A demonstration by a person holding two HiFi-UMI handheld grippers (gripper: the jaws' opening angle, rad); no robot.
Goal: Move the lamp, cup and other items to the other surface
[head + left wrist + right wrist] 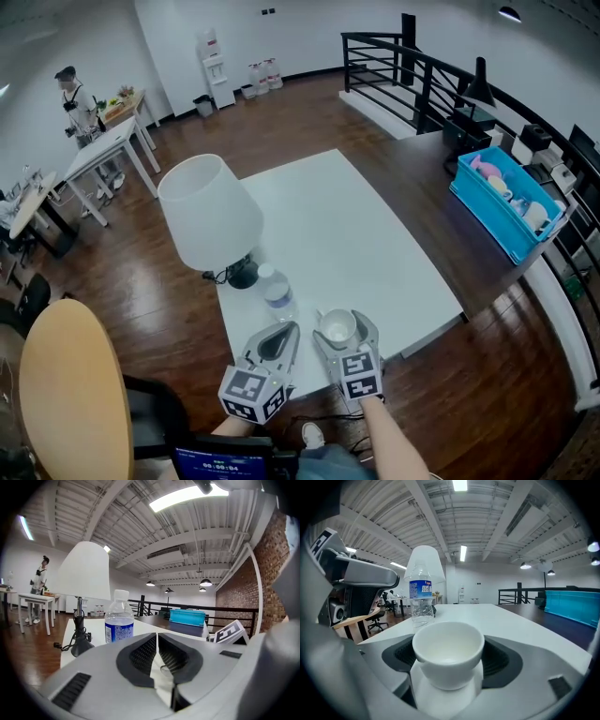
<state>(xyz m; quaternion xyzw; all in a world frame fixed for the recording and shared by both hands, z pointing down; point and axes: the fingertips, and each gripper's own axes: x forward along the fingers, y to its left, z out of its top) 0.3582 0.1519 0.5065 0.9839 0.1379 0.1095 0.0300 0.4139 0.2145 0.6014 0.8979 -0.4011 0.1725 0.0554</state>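
Observation:
A white cup (337,328) (447,651) stands near the front edge of the white table (375,244). My right gripper (342,319) (449,641) is open around it, one jaw on each side of the cup. Left of it, my left gripper (286,328) (157,635) is shut and empty, pointing at a clear water bottle (277,292) (119,620) (422,597). Behind the bottle stands the lamp with a white shade (208,211) (84,569) and a black base (242,272).
A dark table at the right holds a blue bin (506,202) (187,617) and a black desk lamp (478,84). A black railing (394,56) runs behind it. A round wooden top (66,394) is at the near left. A person (75,98) stands by white tables far left.

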